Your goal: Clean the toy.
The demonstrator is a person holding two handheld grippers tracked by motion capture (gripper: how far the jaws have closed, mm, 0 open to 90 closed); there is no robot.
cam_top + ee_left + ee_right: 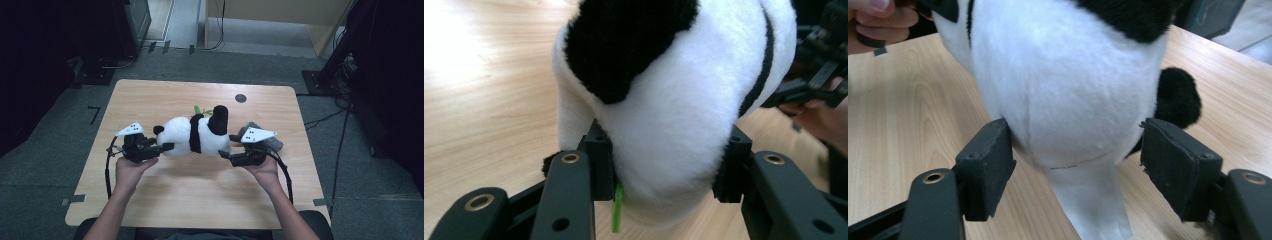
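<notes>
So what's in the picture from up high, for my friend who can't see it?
A black-and-white toy panda lies on a wooden table, with a person's two hands holding a gripper at each end. The left gripper squeezes one end, and the right gripper sits at the other.

Plush panda [192, 134]: we are seeing a white body with black limbs, ears and a black band, lying sideways at frame centre on the wooden table, a green sprig showing behind it.

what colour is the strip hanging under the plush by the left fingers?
Green strip, clearest in the left gripper view.
</notes>
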